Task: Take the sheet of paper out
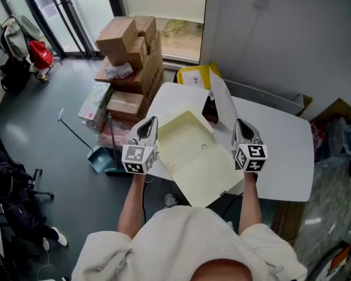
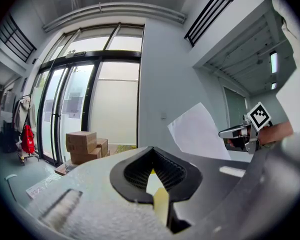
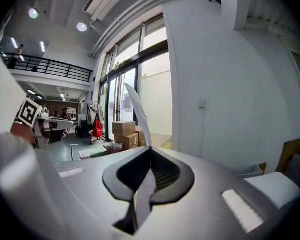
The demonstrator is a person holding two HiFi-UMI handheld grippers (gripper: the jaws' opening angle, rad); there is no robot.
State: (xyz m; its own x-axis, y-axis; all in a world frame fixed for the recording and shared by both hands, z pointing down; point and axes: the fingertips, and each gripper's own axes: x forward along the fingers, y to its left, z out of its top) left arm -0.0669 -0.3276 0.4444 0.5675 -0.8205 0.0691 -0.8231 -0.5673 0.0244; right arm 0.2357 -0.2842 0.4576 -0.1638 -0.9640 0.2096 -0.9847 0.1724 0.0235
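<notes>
Left tool clamped on folder edge, right tool pinching sheet: a skewed pull could tear sheet or slip either thin grip.

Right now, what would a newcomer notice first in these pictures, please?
An open pale yellow folder is held over the white table, its left edge pinched by the left tongs. The right tongs grip a white sheet standing up at its far edge. Cardboard boxes are stacked far left.
</notes>
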